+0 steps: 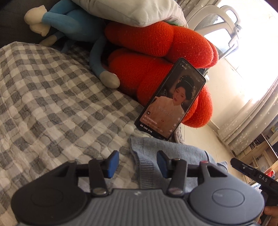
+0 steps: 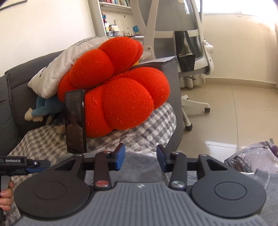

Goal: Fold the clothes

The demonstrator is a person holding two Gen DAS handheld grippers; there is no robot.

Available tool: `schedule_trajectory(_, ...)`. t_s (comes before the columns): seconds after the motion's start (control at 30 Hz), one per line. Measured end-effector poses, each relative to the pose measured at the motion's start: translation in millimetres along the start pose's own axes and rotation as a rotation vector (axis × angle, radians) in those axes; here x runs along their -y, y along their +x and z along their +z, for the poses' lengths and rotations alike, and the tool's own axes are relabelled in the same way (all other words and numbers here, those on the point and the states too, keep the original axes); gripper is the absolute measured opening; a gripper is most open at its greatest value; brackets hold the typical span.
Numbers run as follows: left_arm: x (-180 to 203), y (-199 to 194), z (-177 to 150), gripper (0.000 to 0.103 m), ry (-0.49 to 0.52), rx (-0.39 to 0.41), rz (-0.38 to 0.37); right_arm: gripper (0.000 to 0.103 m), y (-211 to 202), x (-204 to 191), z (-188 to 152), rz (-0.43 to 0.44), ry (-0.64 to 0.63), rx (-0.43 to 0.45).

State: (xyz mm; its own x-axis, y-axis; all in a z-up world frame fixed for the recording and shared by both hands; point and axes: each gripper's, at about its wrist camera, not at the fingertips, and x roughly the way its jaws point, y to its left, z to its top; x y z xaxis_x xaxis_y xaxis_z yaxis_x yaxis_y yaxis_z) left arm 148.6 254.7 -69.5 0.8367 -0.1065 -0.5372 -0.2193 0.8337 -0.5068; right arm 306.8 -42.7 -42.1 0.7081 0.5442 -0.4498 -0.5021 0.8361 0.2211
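Left wrist view. The left hand-held gripper hangs over the ribbed edge of a pale blue knit sweater, which lies on the grey checked quilt covering the sofa seat. Its blue pads stand apart, with the knit edge below and between them but not pinched; nothing is held. By judgement, this is a release at the end of one fold. The next move calls for finding a fresh edge or corner of the sweater and closing on it cleanly, without catching the quilt beneath. Just beyond the sweater a smartphone leans upright against a red knitted cushion, its screen lit; a blue plush toy and a grey pillow lie further back. The tip of the right hand-held gripper shows at the right edge.

Right wrist view. The right hand-held gripper also has its pads apart and empty, poised over the sweater, which reads grey here. The smartphone stands near the fold area, so a sweeping fold could tip it. The red knitted cushion crowds the far end of the seat. An office chair and a patterned bag stand clear on the tiled floor.
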Motion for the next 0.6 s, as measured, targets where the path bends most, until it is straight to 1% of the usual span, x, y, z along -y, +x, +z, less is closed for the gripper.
schedule_trajectory(0.07, 0, 3, -2, 0.049, 0.002, -0.001, -0.011, 0.032, 9, -6, -6, 0.025, -0.025, -0.048)
schedule_trajectory(0.13, 0, 5, -4, 0.049, 0.013, 0.002, -0.004, 0.031, 18, -5, -13, -0.006, -0.037, -0.089)
schedule_trajectory(0.17, 2, 5, -5, 0.049, 0.026, 0.008, 0.001, 0.031, 24, -1, -17, -0.068, -0.041, -0.108)
schedule_trajectory(0.2, 3, 6, -6, 0.049, 0.040, 0.015, 0.006, 0.024, 28, 4, -20, -0.135, -0.039, -0.116)
schedule_trajectory(0.27, 7, 6, -8, 0.049, 0.078, 0.030, 0.020, 0.022, 21, 22, -18, -0.159, 0.060, -0.089)
schedule_trajectory(0.3, 9, 6, -10, 0.049, 0.099, 0.038, 0.028, 0.022, 14, 28, -15, -0.175, 0.093, -0.059)
schedule_trajectory(0.33, 12, 6, -11, 0.049, 0.120, 0.046, 0.036, 0.022, 7, 33, -12, -0.211, 0.099, -0.038)
schedule_trajectory(0.4, 14, 7, -13, 0.049, 0.147, 0.055, 0.044, 0.032, -6, 42, -6, -0.248, 0.108, -0.018)
schedule_trajectory(0.43, 15, 7, -14, 0.050, 0.157, 0.059, 0.046, 0.033, -12, 47, -3, -0.263, 0.115, -0.008)
schedule_trajectory(0.5, 16, 8, -15, 0.051, 0.172, 0.064, 0.048, 0.034, -25, 58, 4, -0.261, 0.158, 0.007)
schedule_trajectory(0.6, 12, 7, -12, 0.051, 0.148, 0.058, 0.032, 0.037, -39, 69, 11, -0.263, 0.224, 0.026)
